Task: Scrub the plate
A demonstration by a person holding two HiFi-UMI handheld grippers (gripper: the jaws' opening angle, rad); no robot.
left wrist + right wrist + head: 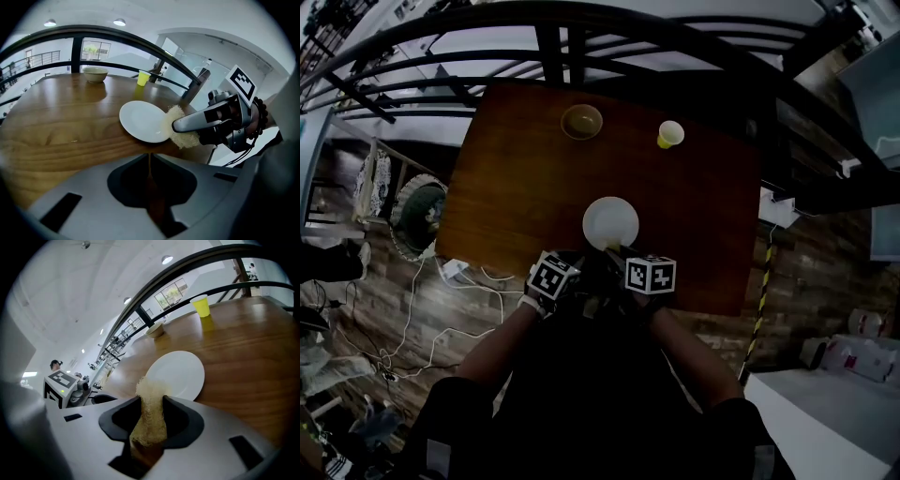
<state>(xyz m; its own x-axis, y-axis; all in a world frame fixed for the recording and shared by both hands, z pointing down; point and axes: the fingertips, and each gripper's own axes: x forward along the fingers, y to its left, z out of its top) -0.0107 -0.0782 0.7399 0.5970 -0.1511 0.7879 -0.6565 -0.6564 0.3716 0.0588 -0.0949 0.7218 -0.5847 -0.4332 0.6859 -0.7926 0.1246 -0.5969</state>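
Observation:
A white plate (610, 223) lies near the front edge of the brown table (525, 169). My right gripper (151, 401) is shut on a pale yellow sponge (149, 416), whose tip reaches the plate's (177, 374) near rim. In the left gripper view the sponge (180, 133) sits against the right edge of the plate (142, 121), with the right gripper (187, 124) behind it. My left gripper (149, 157) is shut with nothing between its jaws and hovers over the table edge just short of the plate. In the head view, both grippers (572, 267) (621, 255) are side by side below the plate.
A tan bowl (581, 122) and a yellow cup (669, 135) stand at the far side of the table. A dark curved railing (609, 28) runs behind it. Cables (422, 328) lie on the floor at the left, below the table edge.

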